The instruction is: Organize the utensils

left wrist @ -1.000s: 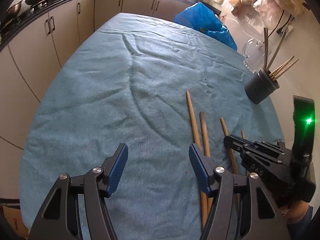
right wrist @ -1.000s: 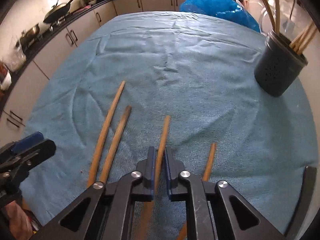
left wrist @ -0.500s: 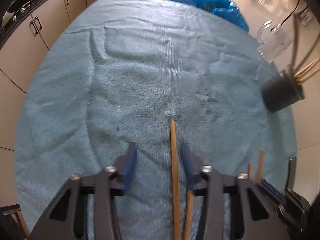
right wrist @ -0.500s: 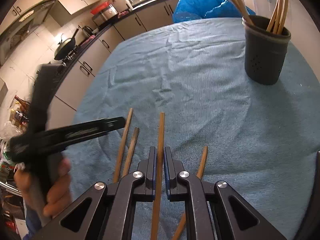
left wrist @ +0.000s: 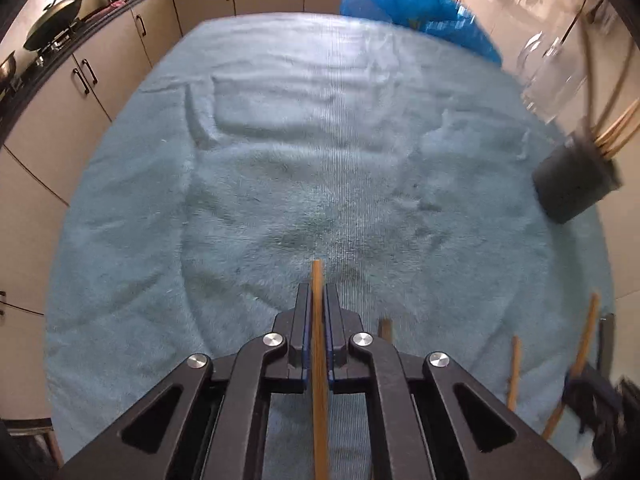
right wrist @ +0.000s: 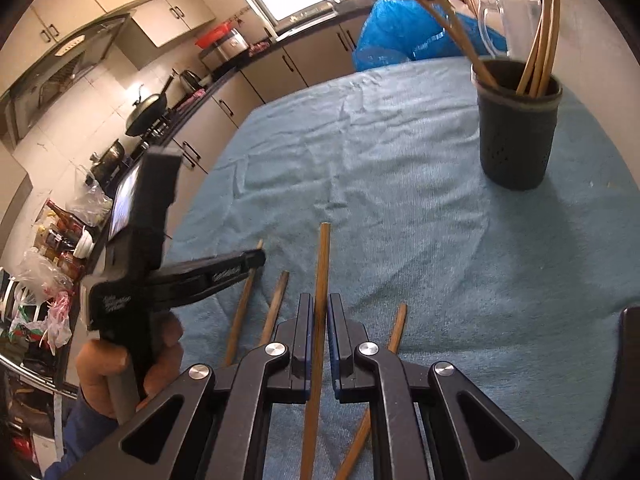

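We are gripping a wooden chopstick in each tool. In the left wrist view, the left gripper (left wrist: 317, 312) is pinching the left chopstick (left wrist: 319, 360) between its blue pads, jaws narrowed right down on it, the stick's tip poking out ahead over the blue towel (left wrist: 280, 184). In the right wrist view, the right gripper (right wrist: 319, 320) is likewise clamping the right chopstick (right wrist: 320, 280), whose tip is reaching well past the fingers.

The right view is giving us what the left cannot: the left gripper from outside (right wrist: 224, 272), its closed jaws pinching the upper part of a stick lying on the towel, and the hand (right wrist: 120, 364) wrapped round its handle. It is also showing the dark utensil cup (right wrist: 516, 136) sharply, standing upright on the towel with several chopsticks leaning inside, a clear jug (right wrist: 508, 12) behind it, and two loose chopsticks: a short one (right wrist: 276, 304) just left of our jaws and one (right wrist: 384, 360) running under the right finger.

The left view is showing the cup (left wrist: 572, 188) only as a blurred shape at the right edge, well apart from our held stick. It is offering instead the broad wrinkled stretch of towel, the blue bag (left wrist: 412, 12) at its far end, and the right gripper (left wrist: 600, 408) as a dark blur in the lower right corner.
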`<state>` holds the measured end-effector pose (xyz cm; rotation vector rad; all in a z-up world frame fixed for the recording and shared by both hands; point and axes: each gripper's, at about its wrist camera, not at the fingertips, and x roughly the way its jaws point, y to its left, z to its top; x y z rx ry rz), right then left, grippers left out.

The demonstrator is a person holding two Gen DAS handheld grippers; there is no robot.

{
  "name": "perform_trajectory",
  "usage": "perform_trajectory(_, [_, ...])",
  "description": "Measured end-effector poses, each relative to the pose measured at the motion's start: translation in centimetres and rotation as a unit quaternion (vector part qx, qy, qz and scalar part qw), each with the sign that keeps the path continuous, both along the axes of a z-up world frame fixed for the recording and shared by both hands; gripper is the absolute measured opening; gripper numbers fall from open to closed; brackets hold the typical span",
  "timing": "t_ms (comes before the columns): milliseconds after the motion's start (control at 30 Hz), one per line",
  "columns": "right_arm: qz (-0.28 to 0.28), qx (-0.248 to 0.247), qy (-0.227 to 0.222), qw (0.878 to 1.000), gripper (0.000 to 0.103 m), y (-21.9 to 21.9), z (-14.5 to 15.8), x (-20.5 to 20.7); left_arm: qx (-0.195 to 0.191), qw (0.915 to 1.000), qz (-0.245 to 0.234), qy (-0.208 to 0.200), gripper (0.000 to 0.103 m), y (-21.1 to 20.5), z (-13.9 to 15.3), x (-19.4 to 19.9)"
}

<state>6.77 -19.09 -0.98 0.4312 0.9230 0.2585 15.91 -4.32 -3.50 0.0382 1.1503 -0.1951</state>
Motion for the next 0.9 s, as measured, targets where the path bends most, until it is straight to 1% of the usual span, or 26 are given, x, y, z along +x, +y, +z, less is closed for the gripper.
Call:
perform_trajectory(67, [0.001, -0.004, -0.016, 1.0, 0.008, -0.1, 0.8, -0.3, -0.022, 0.9991, 0.007, -0.034, 0.005, 1.3, 2.6, -1.6])
perform_trajectory(100, [0.002, -0.003, -0.025, 1.0, 0.008, 0.0, 1.3, -0.5, -0.031, 0.9985, 0.006, -0.045, 0.005, 1.6, 3.4, -2.1])
perform_trajectory(167, [0.006, -0.005, -0.048, 0.999, 0.008, 0.1, 2.3, -0.9, -0.055, 0.9954, 0.004, -0.078, 0.005, 2.5, 6.3, -3.7])
perform_trajectory(267, [0.011, -0.015, -0.088, 0.996, 0.008, 0.6, 4.1, -1.7, -0.065, 0.9904, 0.003, -0.122, 0.005, 3.1, 9.6, -5.7])
perform_trajectory(400, [0.019, -0.019, -0.135, 0.991, 0.008, 0.6, 6.1, -2.9, -0.083, 0.9835, -0.006, -0.16, 0.005, 3.2, 12.7, -7.5])
perform_trajectory(567, [0.013, -0.041, -0.179, 0.983, 0.008, 0.9, 7.8, -4.3, -0.096, 0.9801, -0.009, -0.173, 0.005, 3.7, 14.1, -8.6])
perform_trajectory(733, [0.008, -0.046, -0.191, 0.981, 0.008, 0.8, 8.3, -4.8, -0.097, 0.9792, -0.004, -0.178, 0.005, 3.9, 14.6, -9.1])
perform_trajectory(900, [0.004, -0.045, -0.199, 0.979, 0.008, 0.5, 8.5, -5.1, -0.096, 0.9766, -0.005, -0.193, 0.005, 3.9, 15.5, -9.9])
